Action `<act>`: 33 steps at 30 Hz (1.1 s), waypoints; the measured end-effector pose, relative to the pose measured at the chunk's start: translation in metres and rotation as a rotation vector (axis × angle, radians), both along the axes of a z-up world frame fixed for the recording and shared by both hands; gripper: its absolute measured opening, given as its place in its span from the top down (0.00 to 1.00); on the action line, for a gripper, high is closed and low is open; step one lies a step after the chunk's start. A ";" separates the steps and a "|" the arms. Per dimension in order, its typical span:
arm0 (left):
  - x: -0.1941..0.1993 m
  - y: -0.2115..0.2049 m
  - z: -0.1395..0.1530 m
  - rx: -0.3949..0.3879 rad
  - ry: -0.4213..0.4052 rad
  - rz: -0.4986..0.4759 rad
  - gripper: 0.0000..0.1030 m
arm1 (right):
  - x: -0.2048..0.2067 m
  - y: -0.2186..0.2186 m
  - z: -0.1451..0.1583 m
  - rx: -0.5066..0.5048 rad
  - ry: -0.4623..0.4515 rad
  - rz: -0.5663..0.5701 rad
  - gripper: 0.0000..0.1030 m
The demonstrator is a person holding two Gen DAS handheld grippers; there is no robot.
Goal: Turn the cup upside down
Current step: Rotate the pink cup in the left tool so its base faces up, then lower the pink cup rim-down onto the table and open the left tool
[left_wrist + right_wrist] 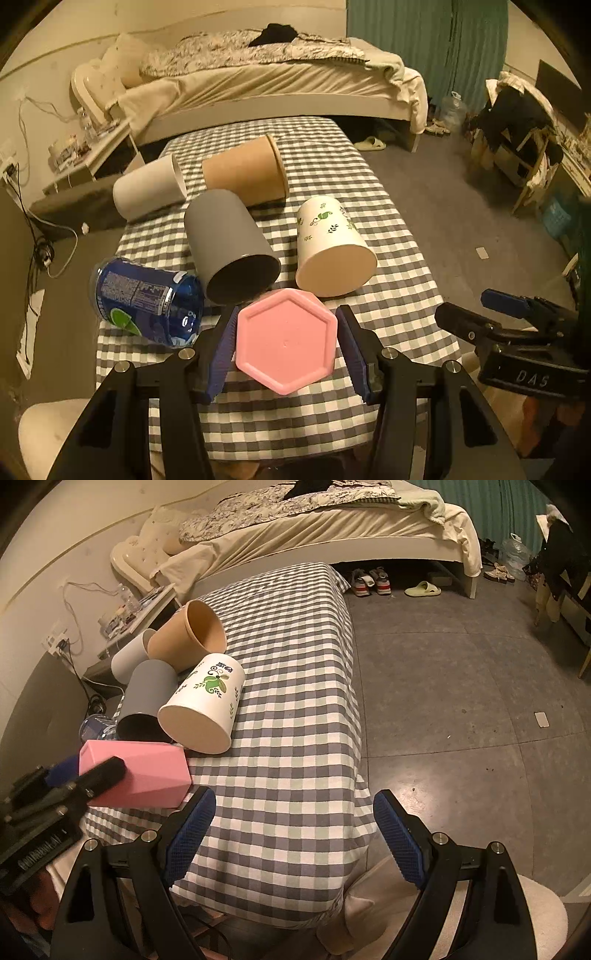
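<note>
A pink hexagonal cup (286,339) lies on its side on the checked tablecloth (391,295), its flat base toward the left wrist camera. My left gripper (286,343) stands around it with a blue pad on each side, close to the cup's walls; whether the pads press it I cannot tell. In the right wrist view the pink cup (147,771) lies at the left with a left finger across it. My right gripper (293,830) is open and empty, over the table's near right edge.
Lying on the table: a grey cup (229,247), a floral white cup (332,247), a brown paper cup (243,173), a white cup (147,188) and a blue can (147,301). A bed (280,85) stands behind. Floor (461,701) lies to the right.
</note>
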State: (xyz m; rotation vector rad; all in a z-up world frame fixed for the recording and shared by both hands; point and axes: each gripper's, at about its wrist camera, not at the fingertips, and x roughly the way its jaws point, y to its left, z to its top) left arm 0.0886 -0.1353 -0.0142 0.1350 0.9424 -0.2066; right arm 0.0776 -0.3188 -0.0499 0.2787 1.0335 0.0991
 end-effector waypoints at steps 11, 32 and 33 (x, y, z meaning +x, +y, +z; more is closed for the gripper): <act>0.008 -0.001 -0.004 -0.009 -0.005 -0.003 0.47 | -0.001 -0.001 0.001 0.003 0.002 -0.001 0.15; 0.017 0.008 0.010 -0.062 -0.073 -0.003 0.21 | -0.003 0.001 0.005 -0.003 -0.029 -0.006 0.15; 0.016 0.010 0.014 -0.070 -0.082 -0.001 0.21 | -0.004 0.002 0.007 -0.010 -0.039 -0.005 0.15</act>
